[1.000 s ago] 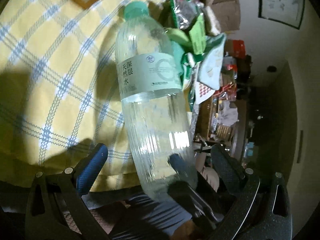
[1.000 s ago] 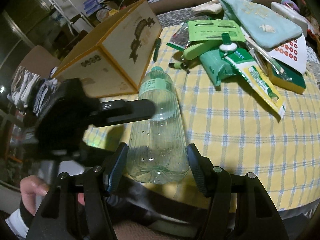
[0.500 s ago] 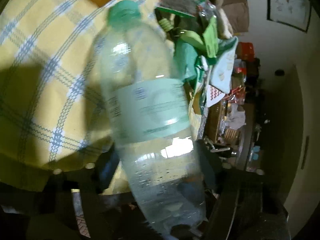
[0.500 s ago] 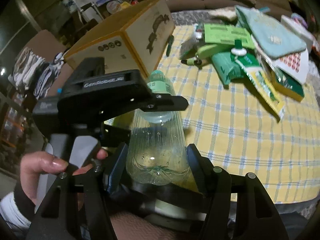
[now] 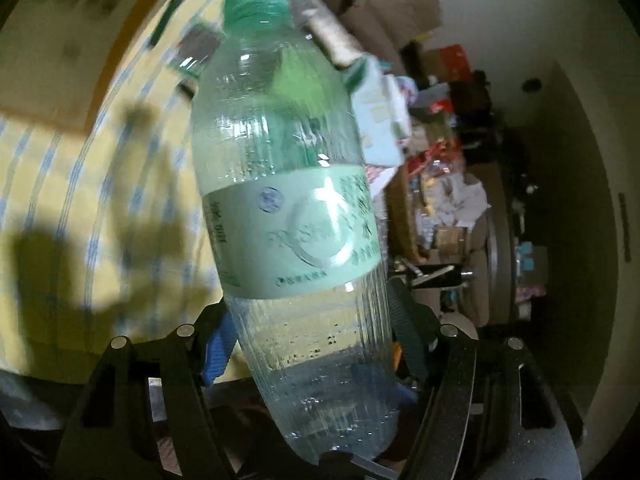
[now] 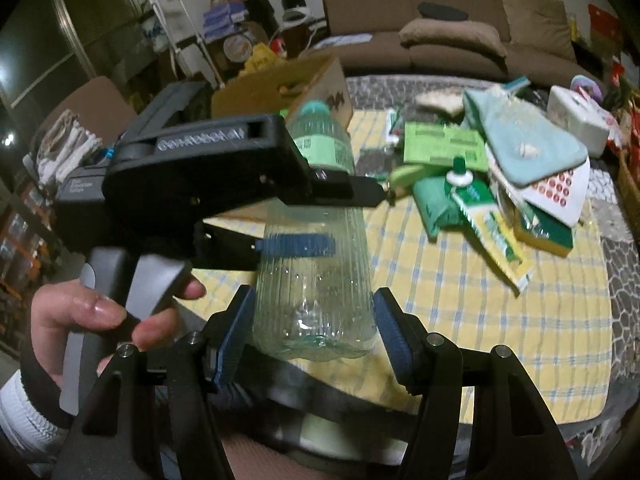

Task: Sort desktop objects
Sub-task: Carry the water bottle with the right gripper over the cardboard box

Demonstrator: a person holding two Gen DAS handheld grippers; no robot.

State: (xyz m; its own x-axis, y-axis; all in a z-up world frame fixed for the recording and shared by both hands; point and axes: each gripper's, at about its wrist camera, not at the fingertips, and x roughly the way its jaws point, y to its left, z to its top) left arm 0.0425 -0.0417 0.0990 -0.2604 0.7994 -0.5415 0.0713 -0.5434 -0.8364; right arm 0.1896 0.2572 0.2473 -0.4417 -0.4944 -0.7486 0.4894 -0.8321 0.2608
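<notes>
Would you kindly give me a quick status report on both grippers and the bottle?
Left gripper shut on water bottle, mid-body. Right gripper shut on its base. Bottle capped, clear of the yellow tablecloth. Nothing in the way.

R gripper [image 6: 314, 326] sits at the near edge w/ its blue-padded fingers [image 6: 234, 338] on either side of the base of a clear ribbed bottle [image 6: 316, 260]; pads look pressed to the plastic. Bottle has green cap & label, tilts away toward the far side. L gripper [image 6: 296, 220] comes in from the left, held by a hand [image 6: 100, 320], one black finger over the bottle's mid-body, one blue pad behind it. Yellow checked tablecloth [image 6: 500, 320] below. Cardboard box [image 6: 280, 84] far left. Pile of green packets [image 6: 444, 148], a light-blue pouch [image 6: 520, 140] & a white box [image 6: 576, 120] far right. Brown sofa [image 6: 452, 48] beyond.
</notes>
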